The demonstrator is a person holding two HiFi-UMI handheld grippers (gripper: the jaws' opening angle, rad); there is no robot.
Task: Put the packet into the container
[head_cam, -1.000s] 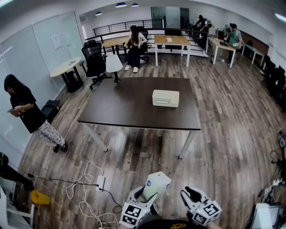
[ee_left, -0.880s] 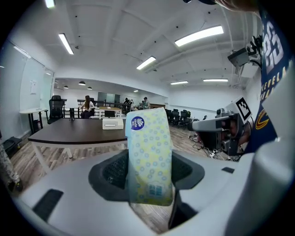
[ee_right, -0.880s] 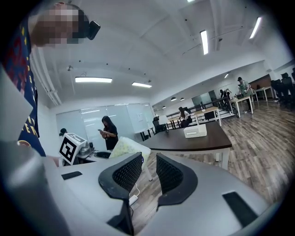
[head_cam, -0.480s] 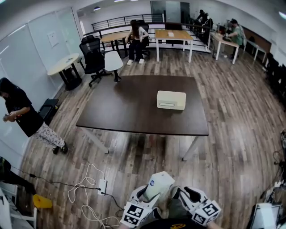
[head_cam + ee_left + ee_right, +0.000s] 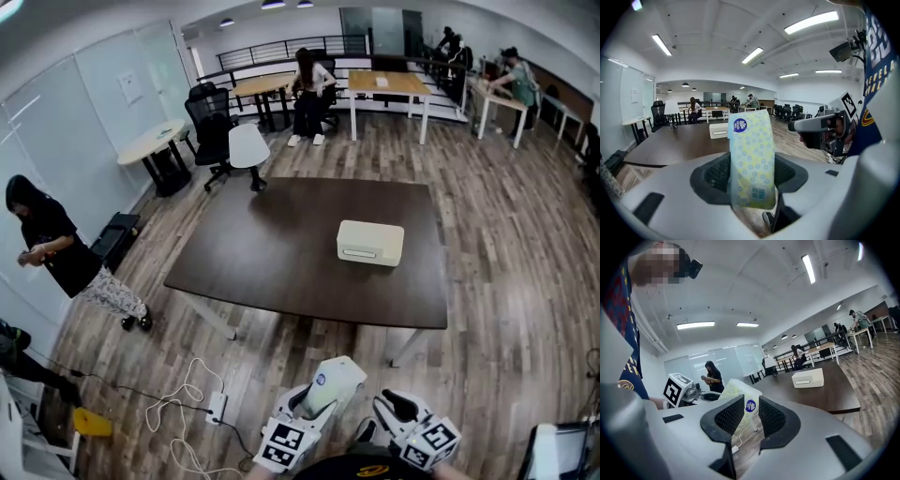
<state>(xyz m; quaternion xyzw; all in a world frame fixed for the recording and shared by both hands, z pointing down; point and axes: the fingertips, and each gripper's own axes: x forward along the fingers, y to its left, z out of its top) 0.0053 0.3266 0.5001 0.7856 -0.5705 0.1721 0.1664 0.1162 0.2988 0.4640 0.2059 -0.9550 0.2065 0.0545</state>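
Observation:
My left gripper (image 5: 323, 394) is shut on a tall tissue packet (image 5: 330, 382) with a pale blue-and-yellow dot print and a blue round logo. It holds the packet (image 5: 752, 159) upright between both pads, low in front of me and over the wooden floor. The container, a cream box (image 5: 370, 243) with a front slot, sits on the dark table (image 5: 281, 253) well ahead; it also shows in the gripper views (image 5: 718, 130) (image 5: 807, 377). My right gripper (image 5: 398, 409) hangs beside the left one, its jaws (image 5: 745, 416) a little apart with nothing between them.
A white cable and power strip (image 5: 216, 405) lie on the floor at my left. A person in black (image 5: 52, 239) stands by the glass wall. Office chairs (image 5: 246, 150) and other desks with seated people stand beyond the table.
The view has shifted, so the table and box sit lower and a bit nearer in the picture. Both grippers keep their places, the left still holding the packet.

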